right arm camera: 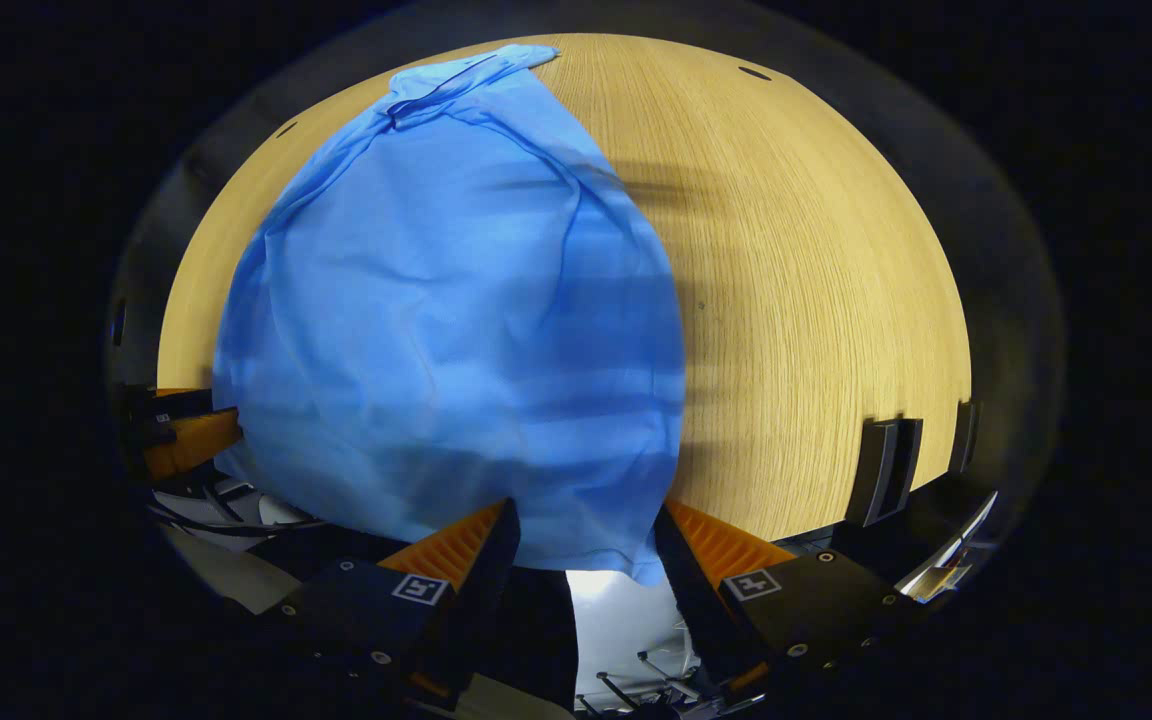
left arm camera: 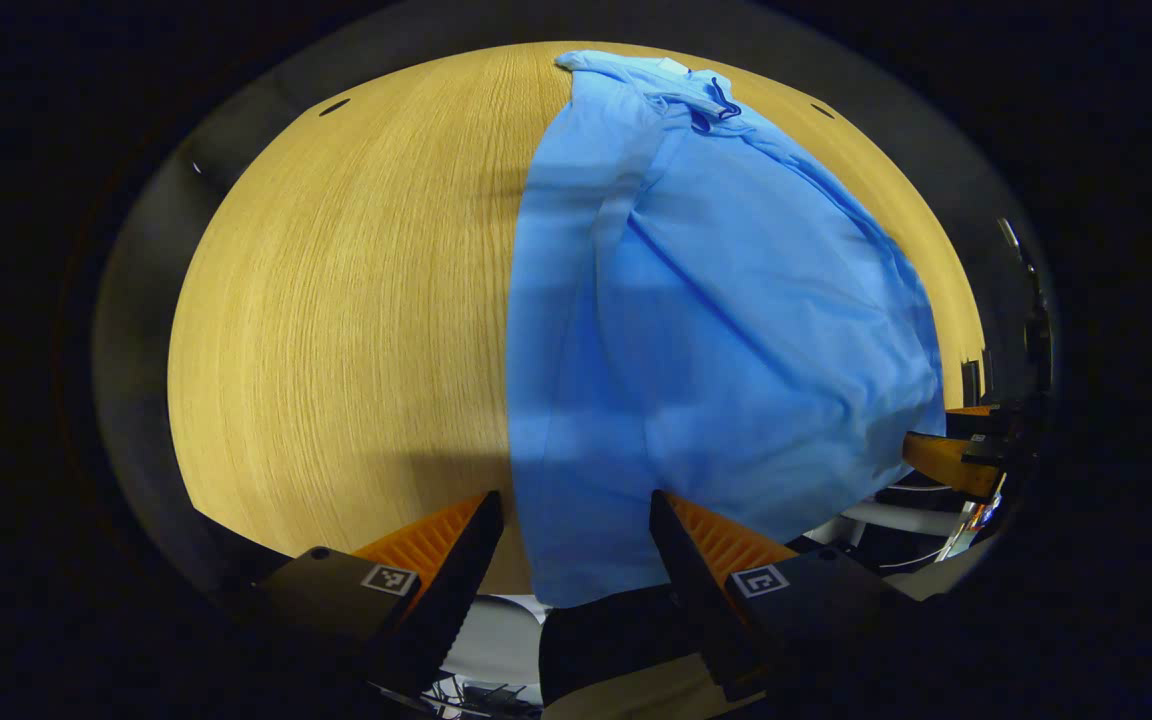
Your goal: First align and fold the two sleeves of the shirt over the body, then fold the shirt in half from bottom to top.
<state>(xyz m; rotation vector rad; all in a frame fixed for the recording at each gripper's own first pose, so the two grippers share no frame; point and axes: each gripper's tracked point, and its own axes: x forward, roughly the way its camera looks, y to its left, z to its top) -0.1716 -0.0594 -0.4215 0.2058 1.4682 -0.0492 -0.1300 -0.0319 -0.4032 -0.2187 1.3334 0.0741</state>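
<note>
1. A light blue cloth shirt (left arm camera: 706, 330) lies lengthwise on a pale wood-grain worktop (left arm camera: 356, 330), its collar (left arm camera: 701, 95) at the far end and its hem hanging over the near edge, as seen in the left gripper view.
2. The left gripper (left arm camera: 576, 540) sits at the near edge of the worktop with its two fingers spread well apart; the shirt's lower left corner hangs in the gap between them, and neither finger visibly presses on the fabric.
3. In the right gripper view, the same shirt (right arm camera: 456, 330) covers the left half of the worktop (right arm camera: 816, 300), with folds running down both long sides of the body.
4. The right gripper (right arm camera: 586, 545) likewise stands wide open at the worktop's near edge, the shirt's lower right corner drooping between its fingers without being clamped.
5. The right gripper (left arm camera: 946, 455) appears at the far right of the left gripper view, just beside the shirt's hem; the left gripper (right arm camera: 186, 435) shows at the left edge of the right gripper view, also beside the hem.
</note>
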